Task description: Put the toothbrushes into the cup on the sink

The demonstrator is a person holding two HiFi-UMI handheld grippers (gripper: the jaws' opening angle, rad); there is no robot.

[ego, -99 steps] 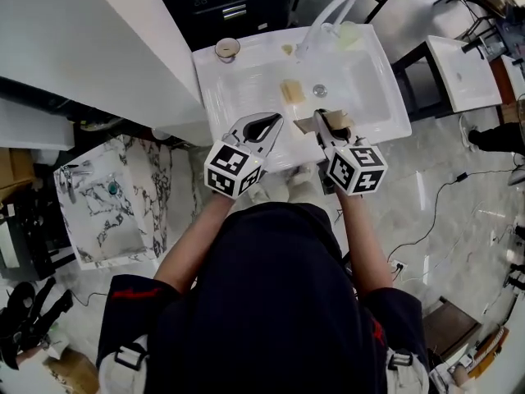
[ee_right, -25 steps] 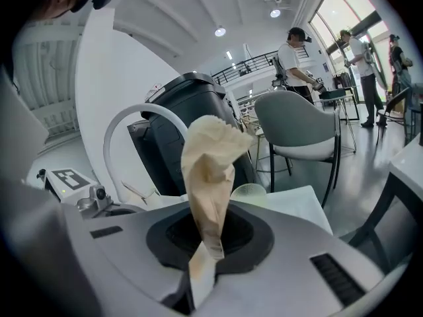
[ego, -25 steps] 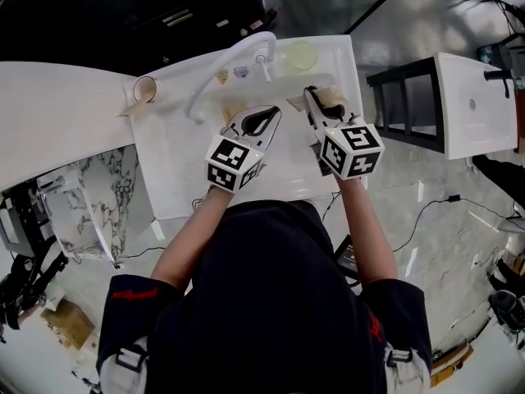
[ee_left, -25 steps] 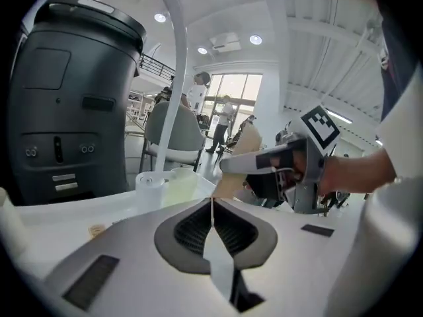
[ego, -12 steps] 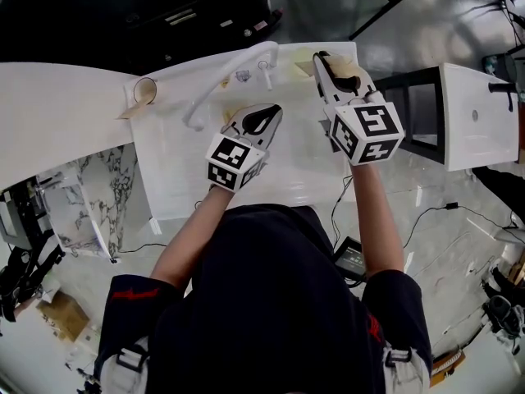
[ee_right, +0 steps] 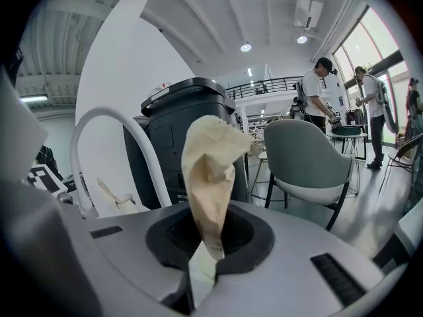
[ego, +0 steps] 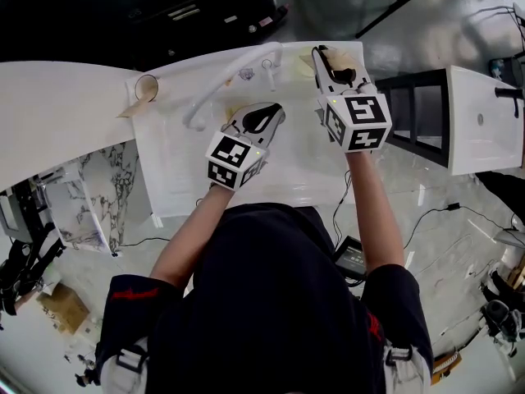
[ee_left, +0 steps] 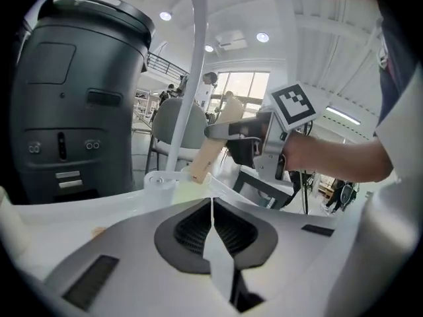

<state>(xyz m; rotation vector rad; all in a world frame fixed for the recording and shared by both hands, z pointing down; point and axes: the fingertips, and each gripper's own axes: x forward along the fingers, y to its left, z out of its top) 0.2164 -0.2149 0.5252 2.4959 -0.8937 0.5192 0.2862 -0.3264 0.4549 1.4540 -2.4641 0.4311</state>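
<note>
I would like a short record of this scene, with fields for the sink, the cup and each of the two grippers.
place: white sink with a curved white faucet
cup: clear cup on the sink's back left corner, a beige strip leaning out of it
left gripper: fingers shut, nothing between them, over the basin
right gripper: shut on a beige paper-wrapped item, near the sink's back right corner
task state: held item not yet in the cup

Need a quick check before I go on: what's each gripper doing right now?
Left gripper: closed, empty.
Right gripper: closed on a paper-wrapped toothbrush.
</note>
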